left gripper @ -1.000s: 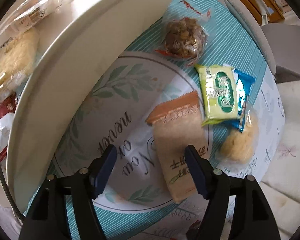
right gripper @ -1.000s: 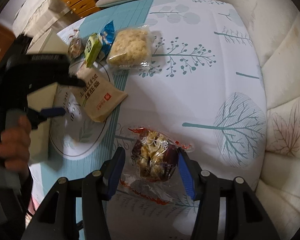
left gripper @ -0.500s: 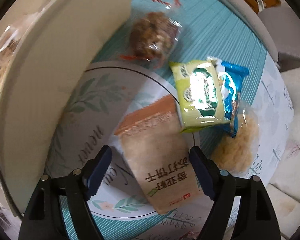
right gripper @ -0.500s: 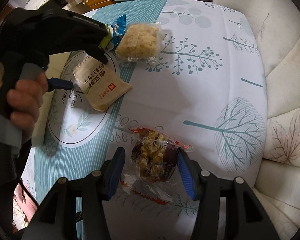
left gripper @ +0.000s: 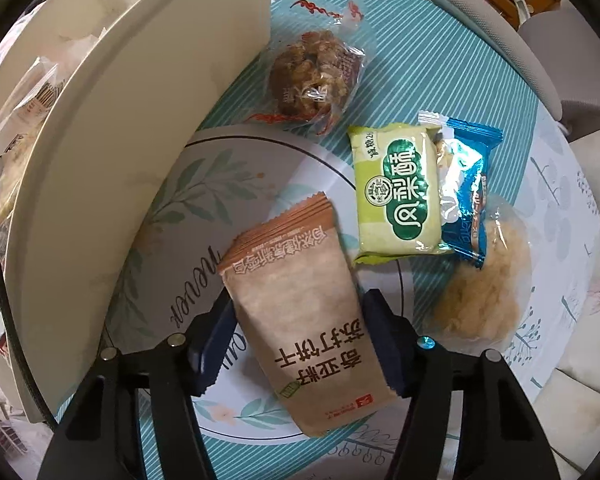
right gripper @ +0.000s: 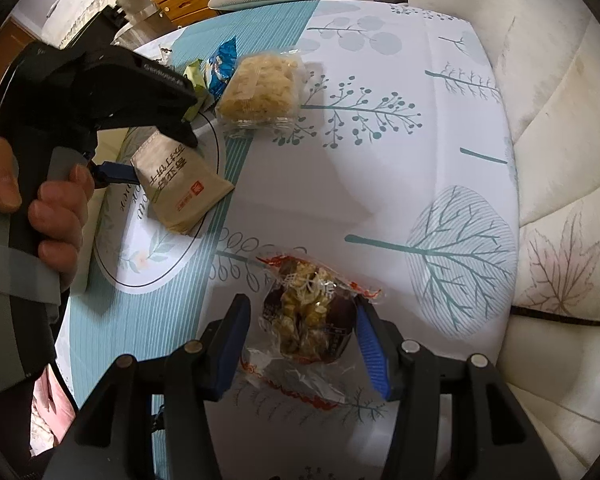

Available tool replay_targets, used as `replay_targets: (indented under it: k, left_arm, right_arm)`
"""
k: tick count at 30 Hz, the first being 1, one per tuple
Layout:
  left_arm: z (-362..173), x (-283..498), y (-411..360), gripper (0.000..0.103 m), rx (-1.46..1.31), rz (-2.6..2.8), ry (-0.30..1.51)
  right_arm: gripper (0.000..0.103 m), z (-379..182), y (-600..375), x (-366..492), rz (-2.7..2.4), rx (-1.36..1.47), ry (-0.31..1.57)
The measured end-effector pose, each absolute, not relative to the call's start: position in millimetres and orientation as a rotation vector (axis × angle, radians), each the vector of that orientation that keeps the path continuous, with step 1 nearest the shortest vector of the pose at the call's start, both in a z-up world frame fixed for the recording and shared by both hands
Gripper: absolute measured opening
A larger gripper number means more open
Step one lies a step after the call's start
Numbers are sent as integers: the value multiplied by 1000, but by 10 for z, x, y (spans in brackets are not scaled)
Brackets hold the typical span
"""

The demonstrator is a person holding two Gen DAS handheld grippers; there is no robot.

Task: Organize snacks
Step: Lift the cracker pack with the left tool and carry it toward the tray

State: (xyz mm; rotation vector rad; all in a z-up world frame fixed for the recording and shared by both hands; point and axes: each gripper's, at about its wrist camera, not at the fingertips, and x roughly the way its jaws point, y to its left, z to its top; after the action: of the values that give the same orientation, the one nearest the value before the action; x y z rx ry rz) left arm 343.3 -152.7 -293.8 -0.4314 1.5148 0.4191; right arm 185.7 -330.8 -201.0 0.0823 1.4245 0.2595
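A brown cracker packet lies on the round print of the tablecloth. My left gripper points straight down over it, and its jaws are closing, with both pads against the packet's long edges. The right wrist view shows the same left gripper and cracker packet, held by a person's hand. My right gripper is shut on a nut snack in a clear wrapper, just above the cloth.
A white bin holding bagged snacks stands left of the left gripper. Beyond the crackers lie another nut snack, a green packet, a blue packet and a pale rice cake. A cream cushion borders the table on the right.
My left gripper slid over the cracker packet, spread its jaws wider, then narrowed them onto the packet's sides. The right gripper and its nut snack have stayed put.
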Motion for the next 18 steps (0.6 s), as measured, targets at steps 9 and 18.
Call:
replay_targets:
  k: [9, 18]
  left_arm:
    - [-2939, 3158, -1562, 60, -452, 310, 1632]
    - [-2858, 2666, -1678, 59, -382, 206, 1758]
  right_arm:
    - [53, -1896, -3310, 1866, 249, 114, 1431]
    - [53, -1764, -3346, 1751, 228, 171, 1423]
